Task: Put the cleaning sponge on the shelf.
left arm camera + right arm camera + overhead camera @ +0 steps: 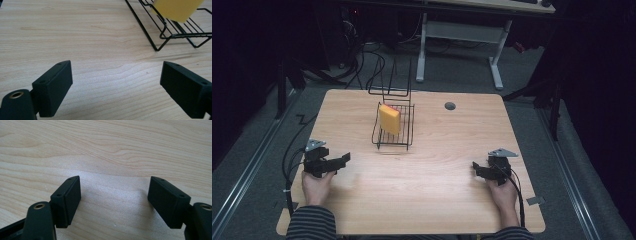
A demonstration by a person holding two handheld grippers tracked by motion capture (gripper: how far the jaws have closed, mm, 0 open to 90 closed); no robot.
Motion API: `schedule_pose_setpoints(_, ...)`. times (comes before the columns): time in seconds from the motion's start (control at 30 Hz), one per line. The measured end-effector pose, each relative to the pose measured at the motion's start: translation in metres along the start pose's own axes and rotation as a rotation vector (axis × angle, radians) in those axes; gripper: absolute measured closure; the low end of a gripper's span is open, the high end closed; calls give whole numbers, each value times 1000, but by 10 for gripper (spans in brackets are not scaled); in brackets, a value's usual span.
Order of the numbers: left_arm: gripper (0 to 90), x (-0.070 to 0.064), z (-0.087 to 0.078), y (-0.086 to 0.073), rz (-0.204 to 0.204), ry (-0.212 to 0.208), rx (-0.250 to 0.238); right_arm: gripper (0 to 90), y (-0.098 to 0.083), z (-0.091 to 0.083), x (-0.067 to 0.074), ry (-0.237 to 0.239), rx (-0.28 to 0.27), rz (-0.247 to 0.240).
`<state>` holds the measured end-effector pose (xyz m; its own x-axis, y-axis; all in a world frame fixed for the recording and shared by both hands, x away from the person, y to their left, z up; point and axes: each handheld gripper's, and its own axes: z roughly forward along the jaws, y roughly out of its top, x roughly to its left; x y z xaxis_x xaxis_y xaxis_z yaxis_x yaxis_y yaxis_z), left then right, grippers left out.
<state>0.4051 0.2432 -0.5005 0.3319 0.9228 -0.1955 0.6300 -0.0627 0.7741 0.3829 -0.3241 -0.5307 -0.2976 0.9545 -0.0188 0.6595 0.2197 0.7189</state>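
The left gripper (pixel 343 159) sits at the lower left of the high view, resting low on the table (pixel 437 200), its jaws apart w/ nothing but bare wood between them; in the left gripper view the two black pads stand at the bottom corners, wide gap between. The right gripper (pixel 475 167) sits at the lower right of the high view, jaws likewise spread and empty, pointing at plain tabletop. Risks, judged from this layout: the wire rack (pixel 393 131) is light and open-framed, so a jaw coming in low from the left could snag a wire or shove the whole rack across the wood instead of reaching the sponge (pixel 389 119); the sponge leans upright inside the rack, soft, so a pinch near its top edge could just fold it or tip it over vs. lifting it cleanly. A jaw gap narrower than the sponge's thick side would push it back against the wires. The tall handle loops at the rack's far end could also catch the cable or the grey plate if an approach comes from above. As to place: the sponge is in the upper-middle of the high view, up and to the right of the left gripper, well apart; in the left gripper view its yellow corner (pixel 178 10) shows at the top right, inside the rack (pixel 160 37).
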Motion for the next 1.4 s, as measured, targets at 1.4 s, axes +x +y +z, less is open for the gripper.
schedule_pose_setpoints(1.4,123,-1,36,-8,40,69,68,269,0,0,0,0,0,0)
